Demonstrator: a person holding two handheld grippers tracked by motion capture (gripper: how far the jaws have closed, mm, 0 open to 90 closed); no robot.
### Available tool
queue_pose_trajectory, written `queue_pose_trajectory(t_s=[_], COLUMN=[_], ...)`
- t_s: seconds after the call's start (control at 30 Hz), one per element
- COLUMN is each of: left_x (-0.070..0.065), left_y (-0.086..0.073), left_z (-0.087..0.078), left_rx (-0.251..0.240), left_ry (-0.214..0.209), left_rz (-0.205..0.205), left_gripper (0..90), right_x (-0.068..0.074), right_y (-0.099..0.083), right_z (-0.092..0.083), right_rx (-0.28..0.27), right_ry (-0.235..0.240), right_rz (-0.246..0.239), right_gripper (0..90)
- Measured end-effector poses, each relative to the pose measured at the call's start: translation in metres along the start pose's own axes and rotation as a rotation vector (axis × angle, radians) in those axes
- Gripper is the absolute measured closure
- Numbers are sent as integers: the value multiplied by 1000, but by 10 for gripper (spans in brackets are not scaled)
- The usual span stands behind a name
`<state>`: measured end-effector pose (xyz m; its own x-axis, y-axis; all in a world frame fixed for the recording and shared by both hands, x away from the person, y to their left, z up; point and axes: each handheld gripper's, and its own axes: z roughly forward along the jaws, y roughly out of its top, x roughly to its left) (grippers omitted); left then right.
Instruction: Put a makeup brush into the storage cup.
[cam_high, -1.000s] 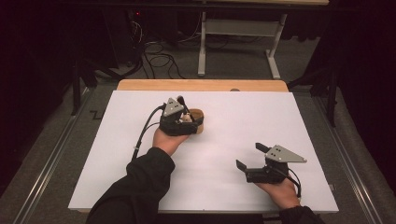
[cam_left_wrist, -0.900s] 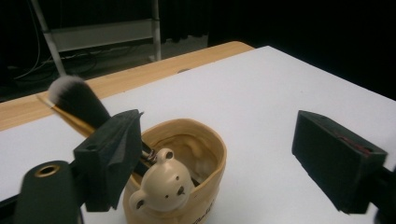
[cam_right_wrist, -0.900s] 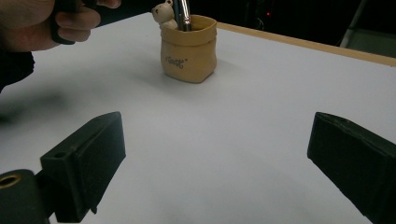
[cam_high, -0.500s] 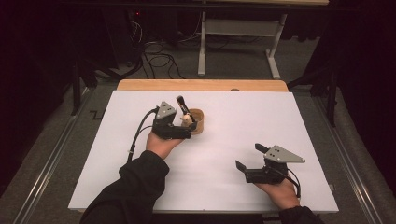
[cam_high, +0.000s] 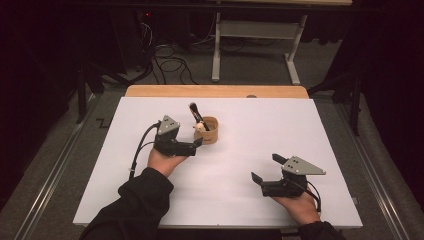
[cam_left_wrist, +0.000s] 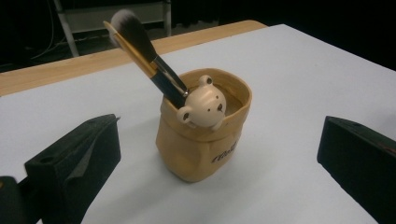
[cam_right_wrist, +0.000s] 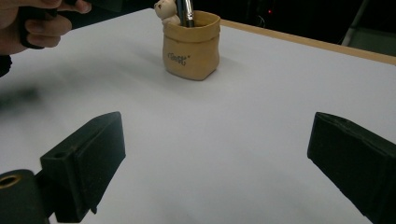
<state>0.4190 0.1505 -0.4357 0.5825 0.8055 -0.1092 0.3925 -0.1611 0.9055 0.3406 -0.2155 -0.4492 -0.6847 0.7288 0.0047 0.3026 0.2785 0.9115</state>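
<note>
I see the brush (cam_left_wrist: 140, 51) standing already in the bear cup (cam_high: 209, 131), my left gripper (cam_high: 196, 145) has just been opening beside it with nothing between, the right gripper (cam_high: 264, 170) waits open, so probably only retreat remains.

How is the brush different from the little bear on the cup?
The brush is long and thin; the little bear is a small round head. The brush is dark with a gold stripe and a pale fluffy tip; the bear is cream with dark dots for eyes. The brush leans tilted, rising high out of the cup; the bear sits right at the cup's rim. Both are at the same tan cup.
</note>
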Motion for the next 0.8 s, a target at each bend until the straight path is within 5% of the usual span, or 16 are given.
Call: queue_pose_trajectory(t_s=[0.8], left_x=[-1], left_y=[-33], left_z=[-66], left_rx=[-6], left_ry=[-8], left_rz=[11], left_gripper=[3], right_x=[-1], right_y=[0], right_z=[-4], right_rx=[-11], right_ry=[-9], right_rz=[7], right_gripper=[46])
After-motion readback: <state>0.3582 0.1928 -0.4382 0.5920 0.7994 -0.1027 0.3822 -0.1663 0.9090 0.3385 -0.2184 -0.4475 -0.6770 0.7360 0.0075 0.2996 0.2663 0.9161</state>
